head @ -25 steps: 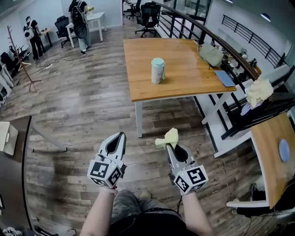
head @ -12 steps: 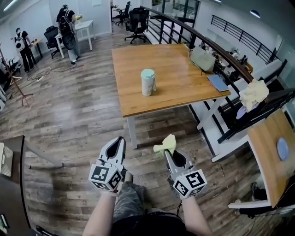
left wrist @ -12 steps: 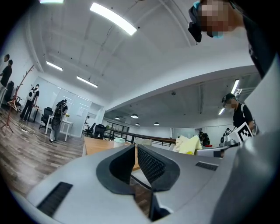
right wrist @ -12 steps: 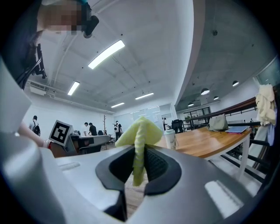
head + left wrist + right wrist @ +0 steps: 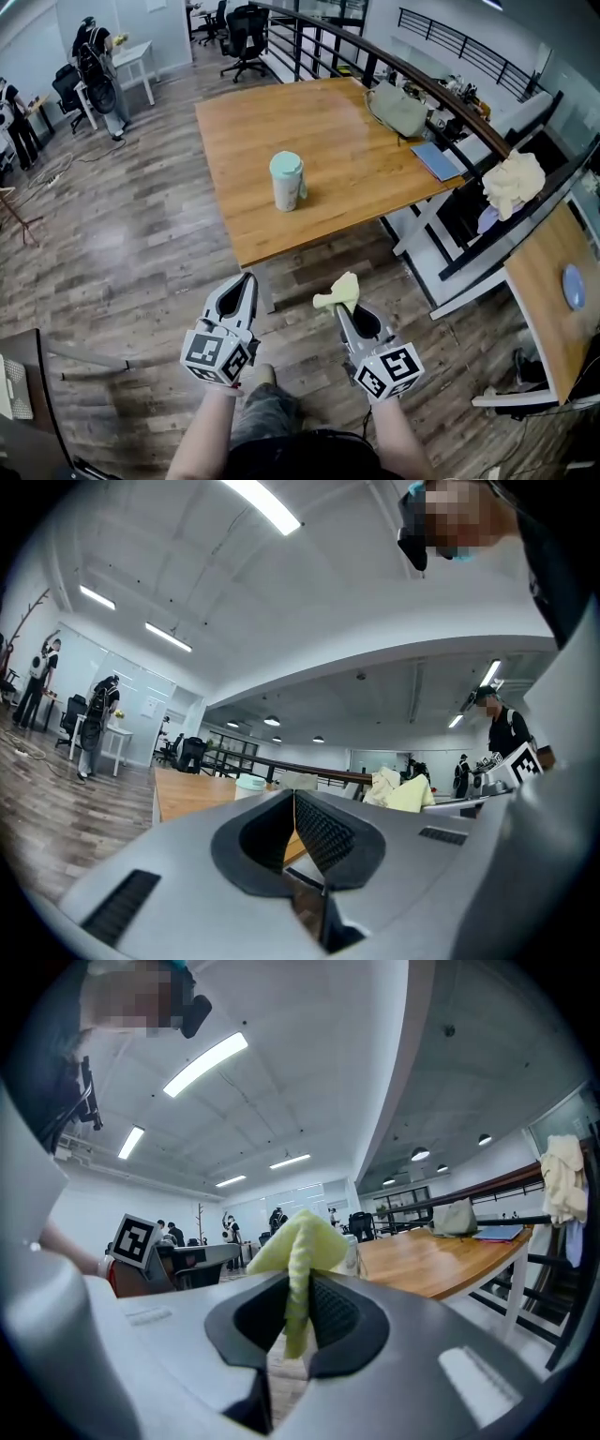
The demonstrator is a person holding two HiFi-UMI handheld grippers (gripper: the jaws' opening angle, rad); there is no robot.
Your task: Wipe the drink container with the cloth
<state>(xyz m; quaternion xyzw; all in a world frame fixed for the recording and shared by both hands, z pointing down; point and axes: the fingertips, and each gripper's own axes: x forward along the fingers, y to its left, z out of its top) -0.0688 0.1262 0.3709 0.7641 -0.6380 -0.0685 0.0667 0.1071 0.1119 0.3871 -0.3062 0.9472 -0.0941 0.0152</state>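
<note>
The drink container [image 5: 287, 181] is stood upright on the table [image 5: 375, 169], well up-frame, between the empty, closed left gripper [image 5: 246, 279] and the right gripper [image 5: 343, 307], by which the cloth [image 5: 339, 292] is pinched.

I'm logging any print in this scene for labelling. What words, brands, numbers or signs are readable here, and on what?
No text can be read.
Drink container: any print is too small to read.
Marker cubes on the left tongs and right tongs: black-and-white square patterns, no letters or digits.
Blue notebook: no print visible at this size.
</note>
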